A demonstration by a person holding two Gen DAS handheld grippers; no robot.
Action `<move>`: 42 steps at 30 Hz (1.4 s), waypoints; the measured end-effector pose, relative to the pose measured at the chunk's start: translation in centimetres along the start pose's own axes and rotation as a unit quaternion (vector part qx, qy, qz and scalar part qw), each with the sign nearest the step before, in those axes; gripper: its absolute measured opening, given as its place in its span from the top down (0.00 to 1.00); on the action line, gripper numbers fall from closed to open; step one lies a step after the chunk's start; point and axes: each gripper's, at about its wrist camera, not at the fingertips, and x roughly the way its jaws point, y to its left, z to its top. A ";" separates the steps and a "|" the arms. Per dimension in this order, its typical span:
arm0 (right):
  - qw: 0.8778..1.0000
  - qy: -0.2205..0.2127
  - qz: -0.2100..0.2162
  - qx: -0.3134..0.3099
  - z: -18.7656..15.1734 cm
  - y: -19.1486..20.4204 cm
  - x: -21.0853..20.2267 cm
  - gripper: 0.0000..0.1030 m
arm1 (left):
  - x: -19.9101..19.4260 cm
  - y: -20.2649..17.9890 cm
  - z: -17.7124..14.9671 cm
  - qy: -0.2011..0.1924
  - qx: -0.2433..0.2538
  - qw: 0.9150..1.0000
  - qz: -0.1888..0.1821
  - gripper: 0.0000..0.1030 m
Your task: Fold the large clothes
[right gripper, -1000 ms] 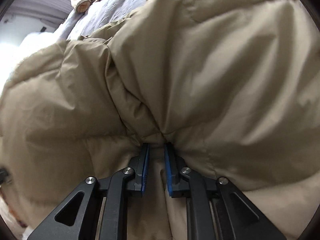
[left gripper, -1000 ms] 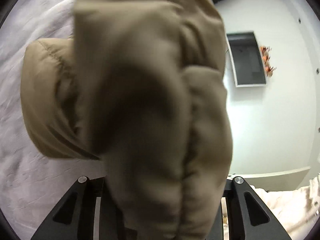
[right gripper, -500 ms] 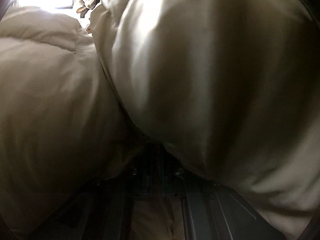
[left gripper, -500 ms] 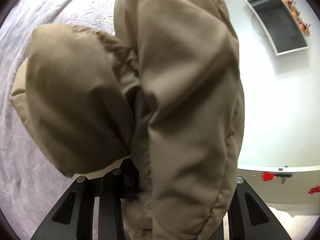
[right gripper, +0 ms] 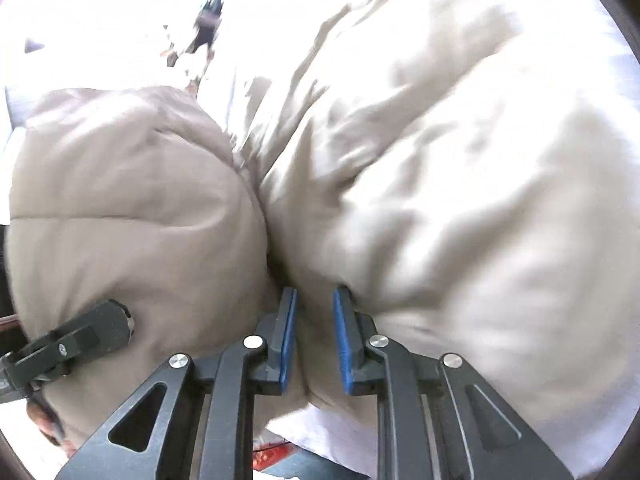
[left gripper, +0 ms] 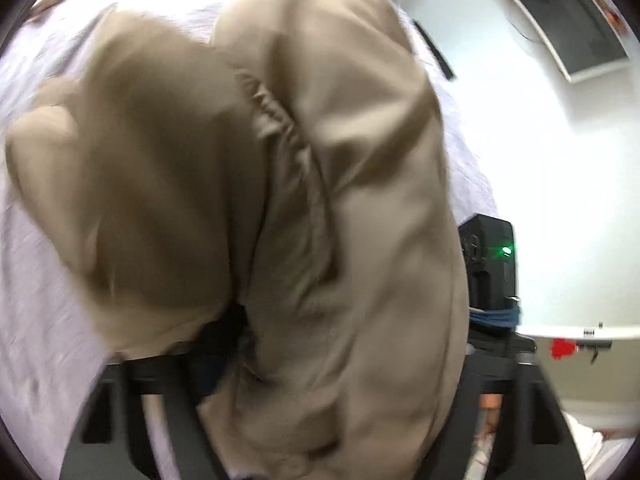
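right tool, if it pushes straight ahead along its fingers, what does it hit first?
The tan puffer jacket. A fold of it already sits between the blue pads of the right tool, whose jaws are opening, and the jacket's bulk fills the view directly ahead. What lies behind it is hidden.

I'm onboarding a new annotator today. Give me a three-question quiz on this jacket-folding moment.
1. True or false: fabric of the tan padded jacket sits between the blue pads of the right gripper.
2. What does the jacket lie over in the left wrist view? A) pale lilac bedspread B) wooden floor C) glass table
3. Fill in: the light on the black device beside the jacket glows ____.

Key: 1 true; 2 A; 3 green.
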 end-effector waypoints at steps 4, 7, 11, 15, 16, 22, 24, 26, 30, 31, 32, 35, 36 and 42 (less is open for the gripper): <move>0.999 -0.035 -0.022 0.019 -1.9 -2.8 -4.7 0.80 | 3.8 -1.2 0.7 0.011 0.026 0.999 -0.046 0.17; 0.997 -0.059 -0.051 0.027 -3.5 -4.3 -7.5 0.79 | 5.5 -0.5 1.3 0.018 0.011 0.994 -0.108 0.04; 0.992 -0.093 -0.081 0.027 -5.5 -5.0 -10.7 0.44 | 6.2 0.1 1.0 0.014 -0.024 0.990 -0.138 0.03; 0.990 -0.124 -0.064 0.003 -8.2 -3.2 -12.0 0.44 | 5.3 0.7 4.3 0.001 -0.030 0.991 -0.131 0.03; 0.990 -0.126 -0.056 -0.006 -7.8 -2.3 -12.3 0.43 | 4.9 0.8 3.9 -0.001 -0.025 0.992 -0.126 0.03; 0.990 -0.111 -0.057 -0.066 -7.7 1.5 -11.2 0.42 | 5.0 -2.7 7.7 -0.011 0.006 0.995 -0.095 0.03; 0.990 -0.109 -0.055 -0.072 -6.8 2.9 -10.4 0.42 | 4.9 -2.4 8.9 -0.011 0.001 0.995 -0.103 0.03; 0.989 -0.110 -0.056 -0.082 -8.0 2.8 -11.5 0.42 | 5.2 -1.5 9.3 -0.010 -0.005 0.994 -0.113 0.03; 0.991 -0.093 -0.051 -0.086 -7.5 3.8 -11.2 0.34 | 6.8 -2.3 9.9 -0.012 -0.008 0.993 -0.118 0.03; 0.991 -0.094 -0.054 -0.085 -7.3 4.2 -10.7 0.34 | 6.8 -2.7 9.9 -0.017 -0.005 0.993 -0.117 0.03; 0.990 -0.098 -0.064 -0.079 -6.9 4.4 -10.0 0.34 | 6.4 -2.8 10.1 -0.023 -0.002 0.993 -0.115 0.03; 0.986 -0.109 -0.112 -0.055 -5.7 3.7 -8.3 0.84 | 3.3 -3.4 10.1 -0.072 0.026 0.992 -0.103 0.03; 0.985 -0.109 -0.124 -0.052 -5.5 3.5 -7.9 0.86 | 1.7 -3.3 9.9 -0.096 0.039 0.991 -0.085 0.03; 0.971 -0.095 -0.213 -0.054 -6.3 0.2 -6.7 0.87 | -2.9 2.3 9.5 -0.178 0.028 0.981 0.071 0.03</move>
